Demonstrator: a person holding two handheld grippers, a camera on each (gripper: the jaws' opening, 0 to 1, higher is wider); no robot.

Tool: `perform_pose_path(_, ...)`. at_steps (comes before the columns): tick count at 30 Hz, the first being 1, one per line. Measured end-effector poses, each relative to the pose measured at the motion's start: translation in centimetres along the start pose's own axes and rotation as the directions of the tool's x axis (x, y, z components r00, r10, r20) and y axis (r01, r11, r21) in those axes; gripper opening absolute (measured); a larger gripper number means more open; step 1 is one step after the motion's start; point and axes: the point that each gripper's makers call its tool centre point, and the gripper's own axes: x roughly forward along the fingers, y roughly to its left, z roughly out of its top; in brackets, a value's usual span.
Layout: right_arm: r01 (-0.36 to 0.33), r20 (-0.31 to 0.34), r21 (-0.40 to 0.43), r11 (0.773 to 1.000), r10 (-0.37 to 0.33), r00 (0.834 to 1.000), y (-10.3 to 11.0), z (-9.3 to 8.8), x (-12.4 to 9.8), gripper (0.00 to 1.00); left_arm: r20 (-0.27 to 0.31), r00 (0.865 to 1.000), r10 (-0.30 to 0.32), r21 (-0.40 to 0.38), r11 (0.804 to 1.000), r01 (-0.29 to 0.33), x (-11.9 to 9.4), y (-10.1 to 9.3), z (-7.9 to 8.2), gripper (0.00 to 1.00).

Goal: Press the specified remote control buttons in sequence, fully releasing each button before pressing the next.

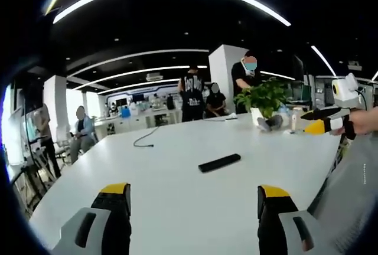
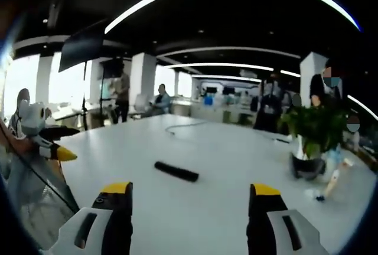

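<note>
A slim black remote control (image 1: 219,163) lies flat on the white table (image 1: 177,202), a little beyond my left gripper (image 1: 195,199), whose yellow-tipped jaws stand wide apart with nothing between them. My right gripper (image 1: 307,122) hovers over the table's right side, held by a hand. In the right gripper view the same remote (image 2: 176,171) lies ahead and slightly left of my right gripper (image 2: 190,199), which is open and empty. The left gripper (image 2: 74,143) enters there from the left edge, above the table (image 2: 236,160).
A potted green plant (image 1: 266,98) (image 2: 316,131) stands at the table's far right. A thin dark cable (image 1: 144,140) (image 2: 183,126) lies further back. Small bottles (image 2: 333,181) sit beside the pot. Several people (image 1: 192,95) stand or sit beyond the far edge.
</note>
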Motion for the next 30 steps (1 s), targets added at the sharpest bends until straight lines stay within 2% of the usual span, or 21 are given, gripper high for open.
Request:
perform_pose_path(3, 0.002, 0.022, -0.01, 1.0, -0.001, 1.0, 0.1, 0.4, -0.1, 0.78, -0.003, 1.0, -0.004, 0.001, 1.0, 0.004, 0.0, -0.1, -0.1, 0.91)
perform_pose_path(18, 0.036, 0.023, 0.032, 0.999, -0.037, 0.999, -1.1, 0.4, -0.1, 0.76, -0.012, 1.0, -0.012, -0.014, 1.0, 0.012, 0.1, -0.1, -0.2, 0.91)
perform_pose_path(30, 0.048, 0.029, 0.03, 0.998, -0.049, 0.998, -1.4, 0.5, -0.2, 0.75, -0.014, 1.0, -0.014, -0.019, 1.0, 0.014, 0.1, -0.2, -0.3, 0.9)
